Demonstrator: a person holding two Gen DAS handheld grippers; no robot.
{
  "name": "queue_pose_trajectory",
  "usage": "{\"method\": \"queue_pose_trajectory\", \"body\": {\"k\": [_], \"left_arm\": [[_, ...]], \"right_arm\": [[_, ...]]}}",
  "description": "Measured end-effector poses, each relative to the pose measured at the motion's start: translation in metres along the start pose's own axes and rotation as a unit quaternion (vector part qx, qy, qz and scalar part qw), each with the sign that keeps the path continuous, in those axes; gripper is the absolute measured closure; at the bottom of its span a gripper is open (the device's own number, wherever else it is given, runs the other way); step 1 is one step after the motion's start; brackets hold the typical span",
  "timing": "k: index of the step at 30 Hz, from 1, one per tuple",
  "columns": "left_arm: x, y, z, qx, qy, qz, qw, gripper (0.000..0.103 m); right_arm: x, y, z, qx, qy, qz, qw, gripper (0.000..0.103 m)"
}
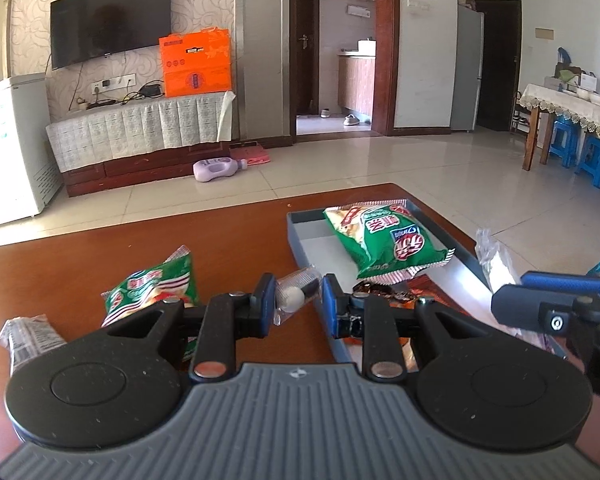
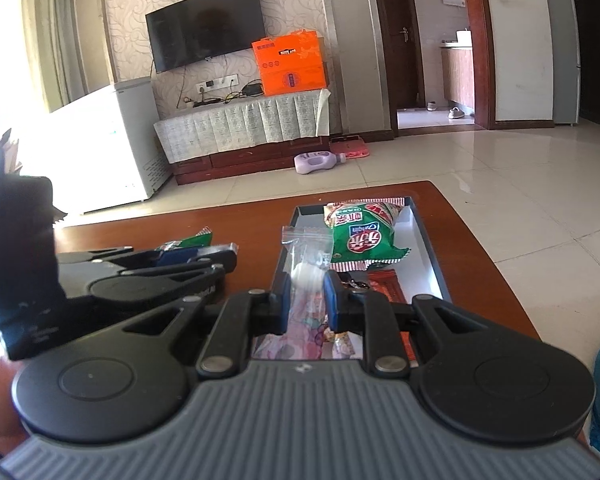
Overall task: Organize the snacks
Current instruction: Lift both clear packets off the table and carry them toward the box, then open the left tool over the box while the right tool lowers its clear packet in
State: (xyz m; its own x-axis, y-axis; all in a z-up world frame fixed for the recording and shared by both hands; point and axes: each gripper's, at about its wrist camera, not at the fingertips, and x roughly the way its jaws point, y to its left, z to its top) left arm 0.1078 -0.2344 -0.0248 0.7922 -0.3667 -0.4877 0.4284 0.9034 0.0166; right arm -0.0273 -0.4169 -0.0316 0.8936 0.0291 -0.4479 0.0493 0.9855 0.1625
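A grey tray (image 1: 300, 222) sits on the brown table and holds a green chip bag (image 1: 384, 240) and red-orange packets (image 1: 432, 290). My left gripper (image 1: 298, 298) is shut on a small clear snack packet (image 1: 296, 294) just left of the tray. A second green bag (image 1: 156, 284) and a silver packet (image 1: 28, 336) lie to its left. My right gripper (image 2: 306, 292) is shut on a clear bag with pink print (image 2: 306, 276) over the tray's (image 2: 432, 248) near left corner. The green chip bag (image 2: 360, 240) lies beyond it. The left gripper body (image 2: 148, 276) shows at left.
The table's far edge (image 1: 260, 196) drops to a tiled floor. A TV cabinet (image 1: 140, 136), a white freezer (image 1: 12, 140) and a purple bottle (image 1: 216, 168) on the floor lie beyond. A dining table with blue stools (image 1: 572, 132) stands far right.
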Motion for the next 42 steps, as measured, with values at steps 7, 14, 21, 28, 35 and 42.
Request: {"method": "queue_pose_trajectory", "body": {"k": [7, 14, 21, 28, 35, 42], "left_arm": [[0.017, -0.013, 0.008, 0.004, -0.003, -0.012, 0.9999, 0.073], [0.037, -0.024, 0.015, 0.007, -0.004, -0.021, 0.9997, 0.073], [0.061, -0.036, 0.019, 0.015, 0.002, -0.034, 0.9993, 0.073], [0.079, -0.052, 0.022, 0.018, 0.005, -0.049, 0.9986, 0.073], [0.094, -0.066, 0.022, 0.021, 0.012, -0.061, 0.9978, 0.072], [0.107, -0.069, 0.021, 0.019, 0.022, -0.061, 0.9977, 0.063]], "right_arm": [[0.000, -0.008, -0.001, 0.002, 0.002, -0.008, 1.000, 0.082], [0.002, -0.017, -0.002, 0.006, 0.008, -0.019, 1.000, 0.082], [0.003, -0.022, -0.001, 0.011, 0.008, -0.025, 1.000, 0.082], [0.004, -0.028, -0.003, 0.013, 0.012, -0.029, 0.999, 0.082], [0.004, -0.034, -0.003, 0.020, 0.016, -0.036, 0.999, 0.082], [0.007, -0.039, -0.005, 0.021, 0.022, -0.040, 0.999, 0.082]]}}
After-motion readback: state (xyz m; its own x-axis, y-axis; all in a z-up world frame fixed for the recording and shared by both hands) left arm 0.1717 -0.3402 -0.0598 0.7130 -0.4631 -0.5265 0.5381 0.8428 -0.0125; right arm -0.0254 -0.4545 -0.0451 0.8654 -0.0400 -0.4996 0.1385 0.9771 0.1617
